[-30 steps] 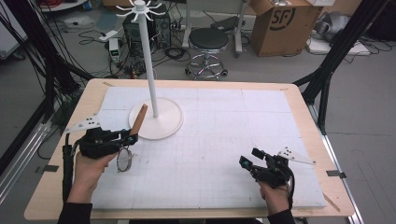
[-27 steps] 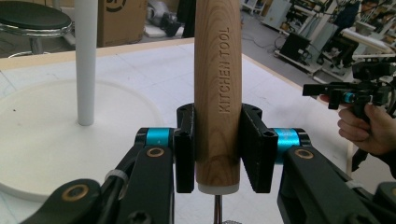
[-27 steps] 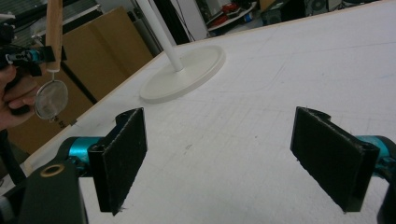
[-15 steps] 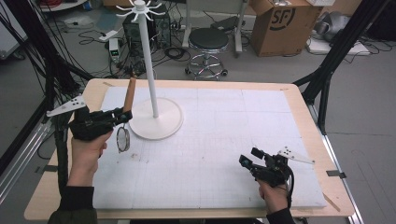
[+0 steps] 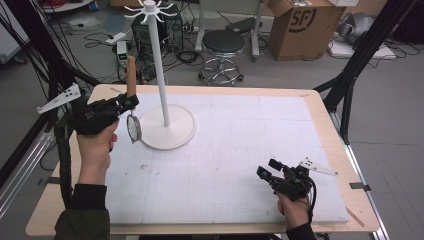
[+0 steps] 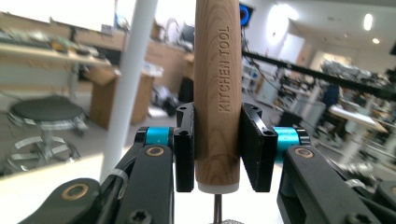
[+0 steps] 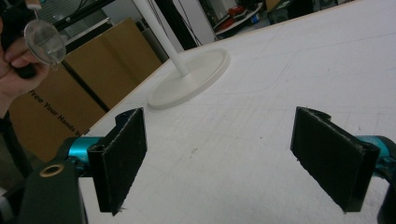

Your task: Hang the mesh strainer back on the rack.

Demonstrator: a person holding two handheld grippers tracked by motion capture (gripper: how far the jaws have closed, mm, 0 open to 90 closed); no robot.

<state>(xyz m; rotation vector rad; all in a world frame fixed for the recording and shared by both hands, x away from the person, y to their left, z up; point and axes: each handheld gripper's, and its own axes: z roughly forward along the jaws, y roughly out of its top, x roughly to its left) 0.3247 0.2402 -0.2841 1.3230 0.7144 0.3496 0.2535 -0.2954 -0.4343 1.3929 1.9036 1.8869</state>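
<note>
Left gripper (image 5: 131, 101) at frame left, fingers clamped on an upright wooden-handled strainer (image 5: 131, 75) beside the white stand (image 5: 167, 131). Right gripper (image 5: 267, 171) at lower right over the bench (image 5: 240, 145), fingers wide and empty.

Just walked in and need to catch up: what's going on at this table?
A person holds a tool in each hand. The left tool is shut on the wooden handle of a small strainer, held upright above the table beside the white hook stand. The right tool rests open, holding nothing, near the table's front edge.
</note>
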